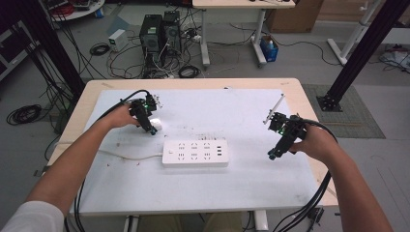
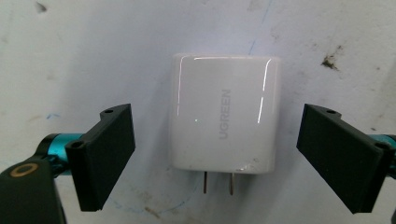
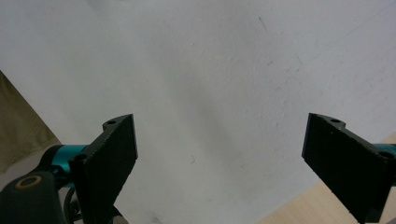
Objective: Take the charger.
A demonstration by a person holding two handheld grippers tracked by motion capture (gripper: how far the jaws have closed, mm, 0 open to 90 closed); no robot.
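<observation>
While the charger (image 2: 224, 116) lies flat on the mat (image 1: 251, 183), at ten o'clock from the power strip (image 1: 195, 153), nothing is grasped or plugged. Left gripper (image 2: 215, 158): released, jaws flanking the charger without touching. Right gripper (image 3: 224, 163): released, empty, at three o'clock.

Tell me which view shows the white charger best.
The left gripper view: the charger lies flat between the open left gripper, prongs and lettering clear. In the high view it is a small white patch beside that gripper.
</observation>
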